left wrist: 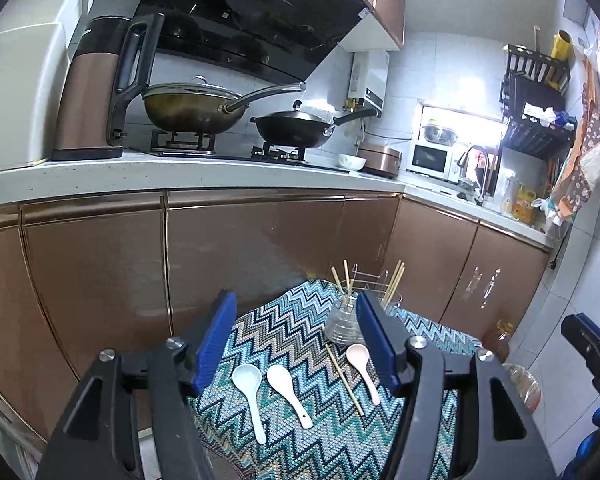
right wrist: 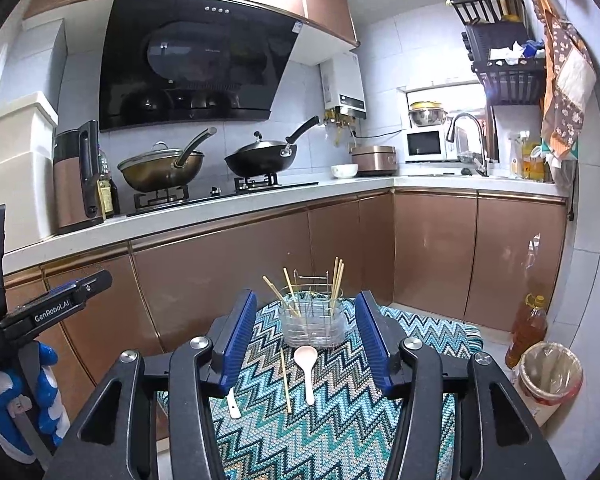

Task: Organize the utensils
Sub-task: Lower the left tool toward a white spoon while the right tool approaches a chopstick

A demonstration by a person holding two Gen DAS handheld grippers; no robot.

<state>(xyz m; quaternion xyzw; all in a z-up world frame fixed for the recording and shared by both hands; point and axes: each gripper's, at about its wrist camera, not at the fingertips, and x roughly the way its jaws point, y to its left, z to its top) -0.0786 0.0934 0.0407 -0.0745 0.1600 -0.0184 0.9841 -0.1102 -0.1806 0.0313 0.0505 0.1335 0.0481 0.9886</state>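
Note:
A zigzag-patterned cloth [left wrist: 300, 340] covers a low surface. On it lie two white spoons [left wrist: 249, 394] [left wrist: 287, 392], a pink spoon [left wrist: 362, 368] and one loose chopstick [left wrist: 344, 378]. A clear utensil holder [left wrist: 346, 320] with a wire frame stands at the cloth's far side with several chopsticks upright in it. My left gripper [left wrist: 296, 312] is open and empty above the spoons. My right gripper [right wrist: 306, 320] is open and empty, with the holder [right wrist: 314, 326], the pink spoon [right wrist: 306, 364] and the chopstick [right wrist: 286, 380] between its fingers in view.
Brown cabinet doors [left wrist: 240, 256] stand right behind the cloth, under a white counter with two woks on a stove [right wrist: 204, 196] and a kettle [left wrist: 96, 92]. An oil bottle [right wrist: 528, 324] and a lined bin [right wrist: 550, 376] stand on the floor at the right.

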